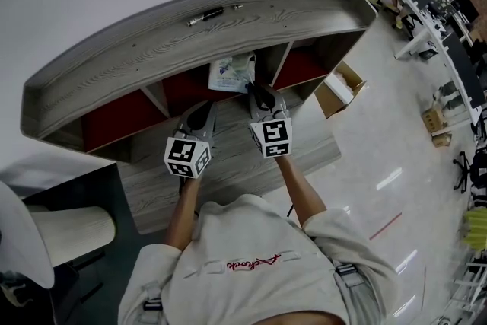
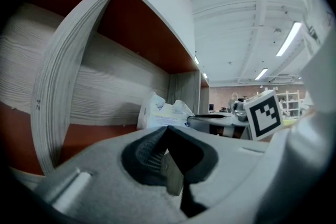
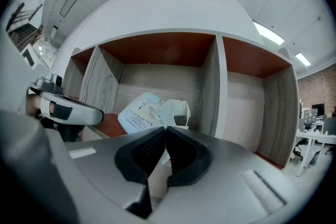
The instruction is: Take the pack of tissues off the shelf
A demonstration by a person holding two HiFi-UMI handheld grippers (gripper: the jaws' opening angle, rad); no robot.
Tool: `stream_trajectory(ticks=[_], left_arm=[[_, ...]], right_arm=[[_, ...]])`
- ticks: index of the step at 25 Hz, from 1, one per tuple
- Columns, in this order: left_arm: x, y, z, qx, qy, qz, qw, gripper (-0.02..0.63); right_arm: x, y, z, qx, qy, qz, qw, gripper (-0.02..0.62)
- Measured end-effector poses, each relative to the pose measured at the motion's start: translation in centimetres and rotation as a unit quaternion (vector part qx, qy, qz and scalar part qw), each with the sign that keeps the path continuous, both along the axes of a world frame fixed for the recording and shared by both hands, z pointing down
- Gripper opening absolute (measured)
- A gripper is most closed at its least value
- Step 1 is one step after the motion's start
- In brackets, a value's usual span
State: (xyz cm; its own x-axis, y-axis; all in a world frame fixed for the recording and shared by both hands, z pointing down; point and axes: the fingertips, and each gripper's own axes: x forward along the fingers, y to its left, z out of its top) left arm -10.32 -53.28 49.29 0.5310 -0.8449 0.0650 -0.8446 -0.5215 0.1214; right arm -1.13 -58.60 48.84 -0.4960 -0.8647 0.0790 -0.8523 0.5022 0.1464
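The pack of tissues (image 1: 230, 74) sits in the middle compartment of the shelf (image 1: 152, 49), near the front edge, with a crinkled flap of its wrapper sticking out toward the person. The right gripper (image 1: 253, 87) has its jaws closed, and as far as I can see they're pinching that wrapper flap. The left gripper (image 1: 206, 107) is just beside it on the left with its jaws together and nothing in them, parked in front of the next compartment over.

Stuff around: a dark pen (image 1: 207, 14) lies on top of the shelf, well away from the action. An open cardboard box (image 1: 340, 90) sits on the floor past the right end of the shelf, and rows of desks (image 1: 434, 4) are further off. An upright divider (image 3: 218, 86) stands just right of the pack, close to the right gripper's side. A wooden ledge (image 1: 236, 164) runs in front of the compartments under both grippers.

On views: only the head view shows the pen, the box and how the two grippers line up side by side. The right gripper view shows the flap meeting the jaw tips. The left gripper view sees the pack side-on, with the right gripper's marker cube (image 2: 264, 114) just past it and ceiling lights (image 2: 289, 39) overhead.
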Motion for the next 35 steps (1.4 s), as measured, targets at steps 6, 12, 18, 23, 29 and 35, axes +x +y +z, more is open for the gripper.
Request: stream_trajectory(ticks=[6,12,18,23,29,35], left_arm=[[0.0,0.1,-0.1,0.002,-0.003,-0.012,0.9999,-0.002],[0.4,0.7,-0.2,0.001,-0.008,-0.019,0.9998,-0.002],[1.6,1.2,0.0,0.001,-0.011,-0.008,0.9999,-0.002],[4.1,1.0,0.1,-0.001,-0.009,0.019,0.9998,-0.002],[7.8,0.8,0.4,-0.002,-0.007,0.063,0.998,-0.002],[11.4,0.8,0.5,-0.003,-0.007,0.106,0.9943,-0.002]], right_arm=[[1.5,2.0,-1.3,0.025,0.0,-0.006,1.0,0.014],[3.8,4.4,-2.3,0.034,-0.01,-0.002,0.999,0.012],[5.8,6.2,-2.1,0.036,-0.006,0.016,0.999,0.012],[7.8,7.8,-1.8,0.04,-0.003,0.03,0.999,0.012],[11.6,9.0,-0.9,0.035,0.006,0.08,0.996,0.012],[16.3,10.0,-0.7,0.026,0.003,0.141,0.99,0.012]])
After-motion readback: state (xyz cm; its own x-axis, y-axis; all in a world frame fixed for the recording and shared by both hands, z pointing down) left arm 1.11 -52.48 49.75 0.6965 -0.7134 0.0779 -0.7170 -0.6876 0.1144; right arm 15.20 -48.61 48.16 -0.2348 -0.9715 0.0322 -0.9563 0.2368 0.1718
